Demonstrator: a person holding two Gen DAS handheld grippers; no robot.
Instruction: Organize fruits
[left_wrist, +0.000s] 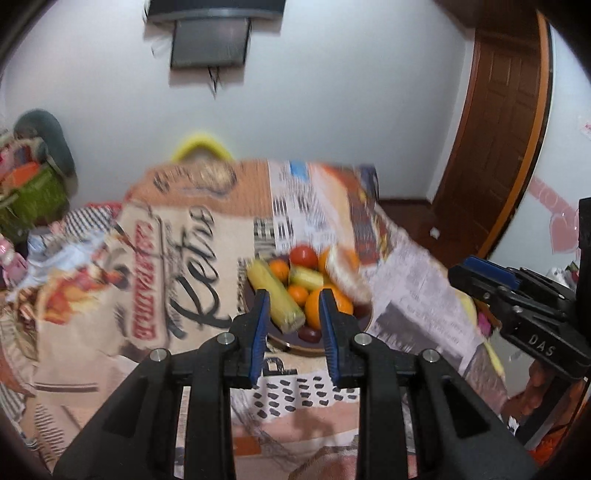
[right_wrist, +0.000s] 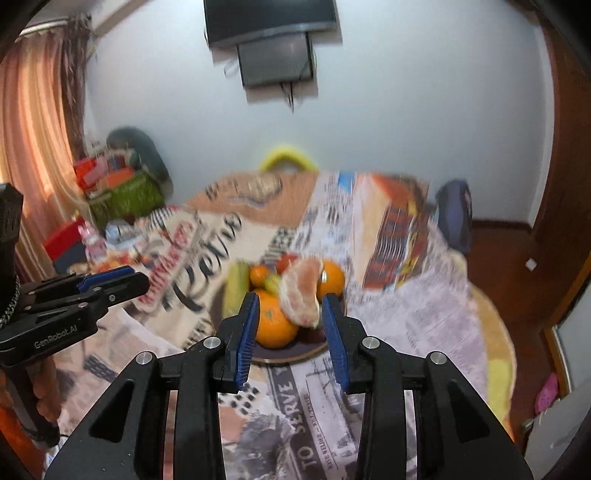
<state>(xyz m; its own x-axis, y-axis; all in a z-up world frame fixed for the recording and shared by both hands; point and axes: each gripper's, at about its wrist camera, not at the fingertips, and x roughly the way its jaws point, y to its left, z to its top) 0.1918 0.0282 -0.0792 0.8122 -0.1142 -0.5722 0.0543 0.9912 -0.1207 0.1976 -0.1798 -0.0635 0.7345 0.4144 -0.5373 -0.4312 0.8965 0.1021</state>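
Observation:
A dark plate (left_wrist: 364, 320) (right_wrist: 295, 355) piled with fruit sits mid-table. On it lie a corn cob (left_wrist: 275, 299) (right_wrist: 236, 288), oranges (left_wrist: 317, 306) (right_wrist: 275, 323), a red tomato (left_wrist: 303, 256), a small green-yellow fruit (left_wrist: 306, 277) and a peeled citrus segment (left_wrist: 347, 275) (right_wrist: 301, 295). My left gripper (left_wrist: 293, 299) is open and empty, just short of the plate. My right gripper (right_wrist: 290, 302) is open and empty, with the segment seen between its fingers; the right gripper also shows in the left wrist view (left_wrist: 480, 275), and the left gripper in the right wrist view (right_wrist: 110, 282).
The table is covered with a printed newspaper-style cloth (left_wrist: 155, 266) (right_wrist: 406, 317). A yellow chair back (left_wrist: 202, 146) (right_wrist: 288, 157) stands behind it. Baskets and clutter (right_wrist: 118, 192) sit far left, a wooden door (left_wrist: 498, 129) at right, a dark screen (right_wrist: 275, 59) on the wall.

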